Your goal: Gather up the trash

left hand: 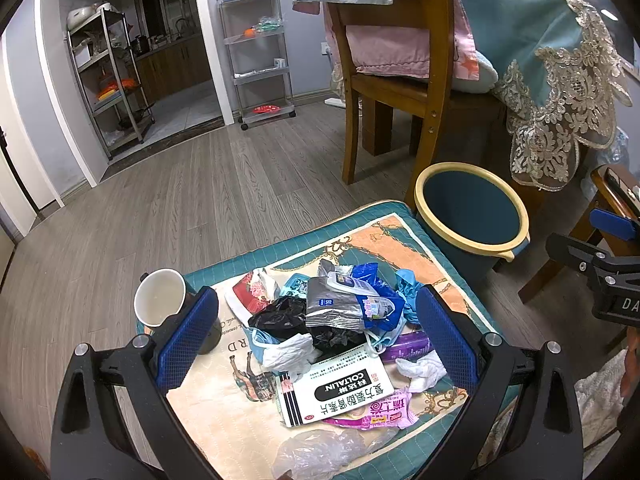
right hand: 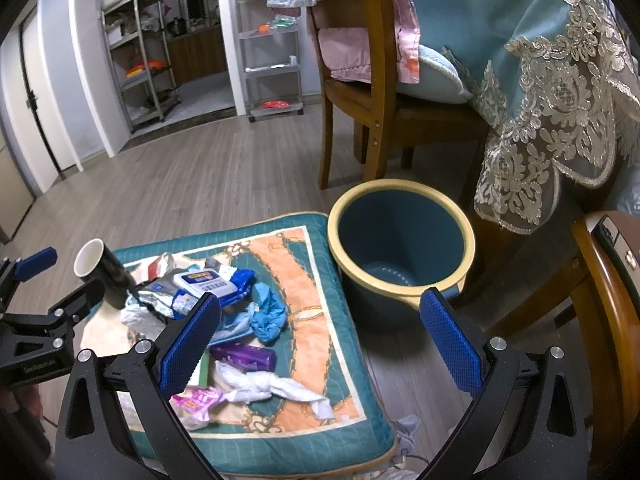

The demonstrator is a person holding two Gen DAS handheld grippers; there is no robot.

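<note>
From your left wrist camera, your left hand-held gripper [left hand: 316, 340] is spread wide over the trash pile [left hand: 336, 320] on the cushion [left hand: 404, 236], gripping nothing. One paper cup [left hand: 160, 298] stands at the pile's left, nothing visible inside. One bin [left hand: 472, 212] sits just beside the cushion. From your right wrist camera, your right hand-held gripper [right hand: 320, 338] is also wide open and unloaded; the bin [right hand: 400, 236] holds no trash, and one purple packet [right hand: 244, 356] lies near one white tissue [right hand: 276, 388].

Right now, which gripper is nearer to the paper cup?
Left. The left gripper has one finger right beside the paper cup, at the pile's left edge. The right gripper hangs farther away, toward the bin.
</note>
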